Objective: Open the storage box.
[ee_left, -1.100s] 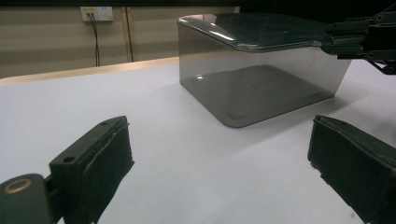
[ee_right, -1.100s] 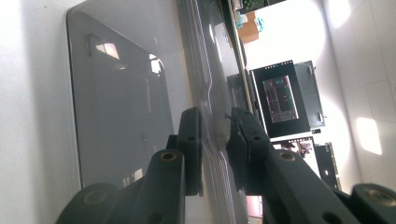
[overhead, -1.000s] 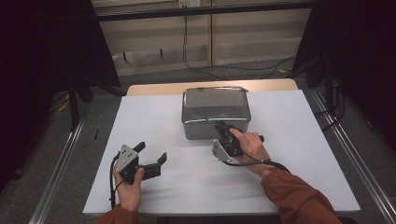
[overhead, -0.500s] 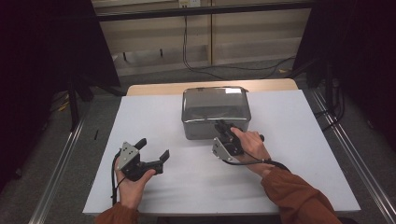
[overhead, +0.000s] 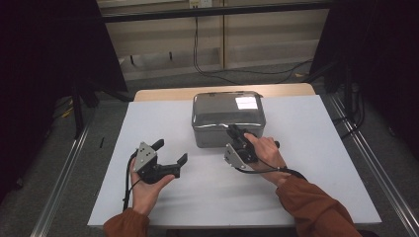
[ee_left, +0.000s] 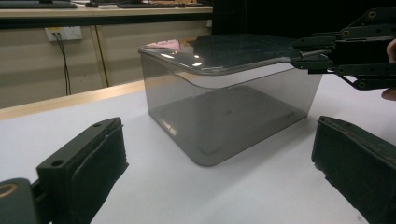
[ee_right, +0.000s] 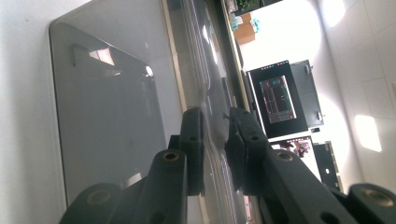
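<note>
Right gripper [overhead: 236,134] fingers [ee_right: 194,140] clamped on front edge of lid of smoky translucent plastic box [overhead: 227,118] (mid-table, on white sheet [overhead: 316,163]). Left gripper [overhead: 170,157] spread wide, empty, apart from box. Risk: thin lip slips from pads, or box drags along unbraced.
</note>
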`<control>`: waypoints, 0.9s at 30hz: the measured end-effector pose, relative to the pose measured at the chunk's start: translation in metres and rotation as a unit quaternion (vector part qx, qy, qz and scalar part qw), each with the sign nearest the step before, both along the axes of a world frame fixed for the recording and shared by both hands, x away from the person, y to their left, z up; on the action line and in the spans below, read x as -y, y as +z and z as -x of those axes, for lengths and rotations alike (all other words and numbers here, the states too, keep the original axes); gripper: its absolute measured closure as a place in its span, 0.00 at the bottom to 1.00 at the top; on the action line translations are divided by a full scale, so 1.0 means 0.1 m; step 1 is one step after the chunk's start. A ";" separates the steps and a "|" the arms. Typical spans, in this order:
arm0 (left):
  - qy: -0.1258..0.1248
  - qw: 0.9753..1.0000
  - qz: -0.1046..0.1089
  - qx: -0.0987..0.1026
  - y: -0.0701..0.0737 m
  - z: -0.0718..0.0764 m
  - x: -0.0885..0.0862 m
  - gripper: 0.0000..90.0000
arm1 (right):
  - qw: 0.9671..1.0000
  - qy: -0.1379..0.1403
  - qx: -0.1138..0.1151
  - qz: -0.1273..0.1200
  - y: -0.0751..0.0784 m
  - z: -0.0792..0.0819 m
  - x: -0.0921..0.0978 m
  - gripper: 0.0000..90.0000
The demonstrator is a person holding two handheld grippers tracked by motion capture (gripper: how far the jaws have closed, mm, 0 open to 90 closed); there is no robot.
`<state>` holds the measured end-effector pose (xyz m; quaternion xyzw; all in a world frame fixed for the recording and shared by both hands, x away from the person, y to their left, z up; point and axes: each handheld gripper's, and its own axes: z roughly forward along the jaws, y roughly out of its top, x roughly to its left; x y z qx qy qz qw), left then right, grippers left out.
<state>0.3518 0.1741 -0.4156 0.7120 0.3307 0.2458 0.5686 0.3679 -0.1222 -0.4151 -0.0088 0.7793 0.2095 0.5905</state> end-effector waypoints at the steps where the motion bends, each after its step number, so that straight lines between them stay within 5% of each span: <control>1: 0.000 1.000 0.000 0.000 0.00 0.00 0.00 0.03 | 1.000 0.000 0.000 0.000 0.00 0.00 0.00 0.86; 14: -0.026 0.999 -0.022 0.009 0.05 -0.22 0.20 0.03 | 1.000 0.002 0.008 -0.004 0.07 -0.01 0.02 0.86; 27: -0.004 1.000 -0.017 0.014 0.03 -0.53 0.26 0.04 | 1.000 0.001 0.011 -0.014 0.15 -0.03 0.02 0.87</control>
